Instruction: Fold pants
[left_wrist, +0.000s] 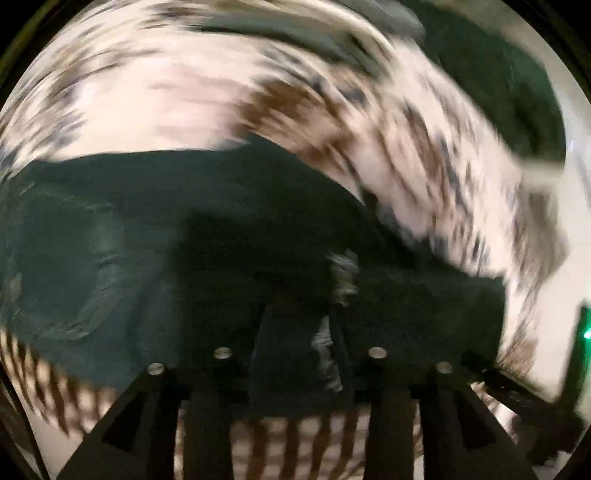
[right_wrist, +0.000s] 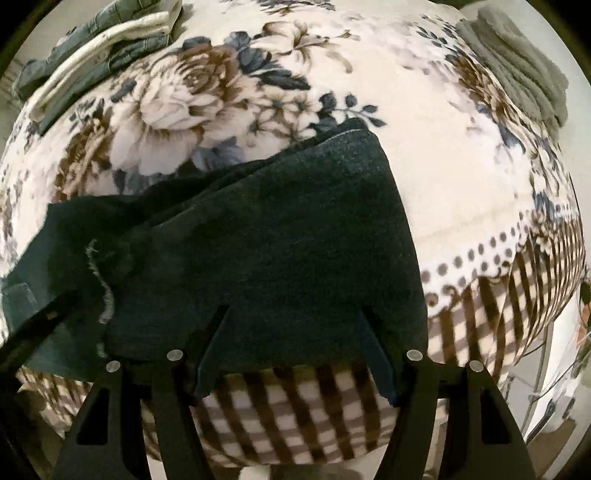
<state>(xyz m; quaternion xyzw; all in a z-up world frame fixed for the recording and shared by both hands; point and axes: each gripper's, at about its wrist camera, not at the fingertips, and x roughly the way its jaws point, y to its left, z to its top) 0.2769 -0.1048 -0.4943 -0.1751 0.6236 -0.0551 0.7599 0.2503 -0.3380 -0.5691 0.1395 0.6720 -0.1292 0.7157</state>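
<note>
While the dark pants (right_wrist: 229, 243) lie on the floral blanket (right_wrist: 461, 177) with their long axis running leftward from the right gripper (right_wrist: 295, 350), whose parted fingers straddle the near edge unclenched, the left gripper (left_wrist: 299, 354) pinches a frayed fold, nearer the bulk.

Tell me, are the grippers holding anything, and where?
The left gripper seems to pinch the pants at a frayed edge, though the picture is blurry. The right gripper holds nothing; its jaws stand open over the pants.
</note>
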